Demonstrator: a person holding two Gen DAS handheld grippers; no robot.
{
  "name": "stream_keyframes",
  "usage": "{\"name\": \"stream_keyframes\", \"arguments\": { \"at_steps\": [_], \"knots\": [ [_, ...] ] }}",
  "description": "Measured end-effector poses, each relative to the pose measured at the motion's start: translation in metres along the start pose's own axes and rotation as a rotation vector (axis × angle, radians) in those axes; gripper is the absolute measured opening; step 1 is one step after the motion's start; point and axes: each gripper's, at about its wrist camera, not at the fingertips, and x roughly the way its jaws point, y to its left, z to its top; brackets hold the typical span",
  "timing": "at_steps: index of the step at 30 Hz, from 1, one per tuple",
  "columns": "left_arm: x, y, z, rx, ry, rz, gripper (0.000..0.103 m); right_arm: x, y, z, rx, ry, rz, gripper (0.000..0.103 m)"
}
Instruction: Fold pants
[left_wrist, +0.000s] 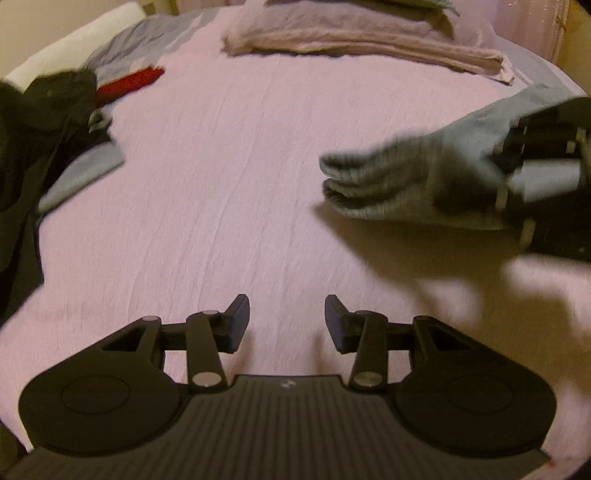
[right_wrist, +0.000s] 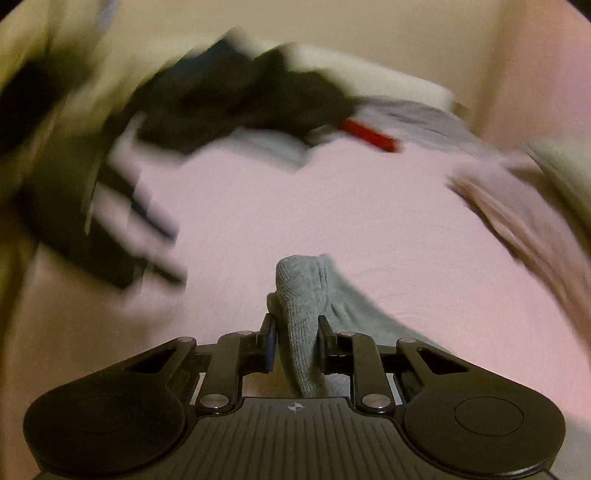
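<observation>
Grey knit pants (right_wrist: 303, 295) are bunched between the fingers of my right gripper (right_wrist: 297, 343), which is shut on the fabric. In the left wrist view the same grey pants (left_wrist: 399, 181) hang from the right gripper (left_wrist: 517, 162) above the pink bed sheet (left_wrist: 229, 177), at the right. My left gripper (left_wrist: 287, 321) stands open low over the sheet with nothing between its fingers. In the right wrist view the left gripper (right_wrist: 110, 218) is a dark blur at the left.
A folded pink blanket (left_wrist: 362, 40) lies at the far side of the bed. A heap of dark, grey and red clothes (left_wrist: 66, 118) lies at the left edge. The right wrist view is strongly motion-blurred.
</observation>
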Motion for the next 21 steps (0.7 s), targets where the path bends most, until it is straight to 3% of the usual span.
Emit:
{"name": "stream_keyframes", "arguments": {
  "at_steps": [5,8,10,13,14,16,18,21],
  "knots": [
    [0.0,-0.05,0.056,0.082,-0.053,-0.033,0.04,-0.078,-0.109,0.015,0.387,-0.21,-0.038,0.017],
    [0.002,-0.096,0.095,0.142,-0.092,-0.077,0.04,-0.139,-0.18,-0.007,0.589,-0.32,-0.099,0.017],
    [0.006,-0.129,0.12,0.167,-0.114,-0.114,0.042,-0.169,-0.225,-0.043,0.721,-0.358,-0.145,0.017],
    [0.02,-0.182,0.149,0.216,-0.126,-0.171,0.042,-0.176,-0.291,-0.128,0.989,-0.35,-0.176,0.017],
    [0.026,-0.201,0.157,0.231,-0.123,-0.194,0.042,-0.166,-0.313,-0.163,1.104,-0.33,-0.152,0.017],
    [0.038,-0.235,0.168,0.272,-0.111,-0.226,0.042,-0.149,-0.341,-0.22,1.284,-0.2,-0.185,0.018],
    [0.047,-0.262,0.174,0.316,-0.102,-0.251,0.042,-0.147,-0.349,-0.244,1.343,-0.181,-0.167,0.022],
    [0.062,-0.291,0.181,0.368,-0.07,-0.266,0.042,-0.158,-0.341,-0.24,1.318,-0.202,-0.187,0.034]
  ]
}}
